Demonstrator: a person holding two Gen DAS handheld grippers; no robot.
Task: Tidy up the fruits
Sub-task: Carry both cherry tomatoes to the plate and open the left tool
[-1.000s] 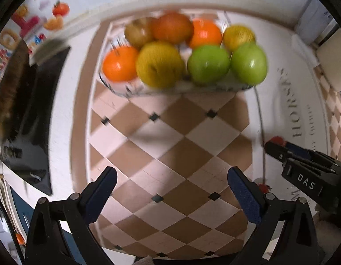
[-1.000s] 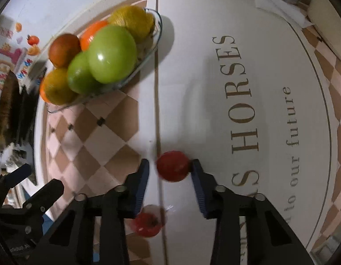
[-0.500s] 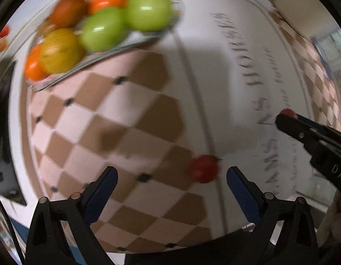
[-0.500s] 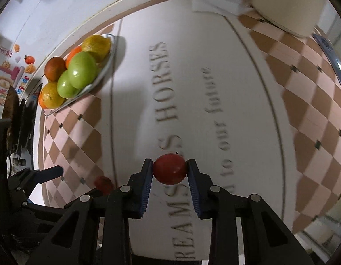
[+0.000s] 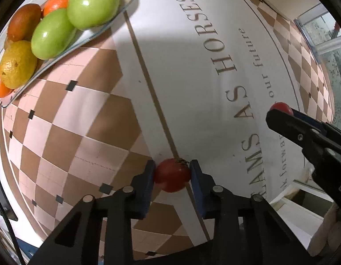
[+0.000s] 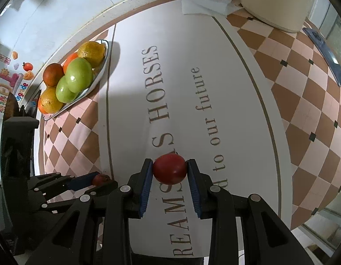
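It looks like a home: a table with a printed checkered tablecloth [image 6: 303,101], a fruit dish [image 5: 126,2], and children's stickers [image 6: 9,81] on the wall.

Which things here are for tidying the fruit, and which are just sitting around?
For the job:
- small red fruit pinched in the left gripper
- small red fruit pinched in the right gripper
- glass dish piled with fruit

Just lying about:
- white napkin
- cream container
- patterned tablecloth
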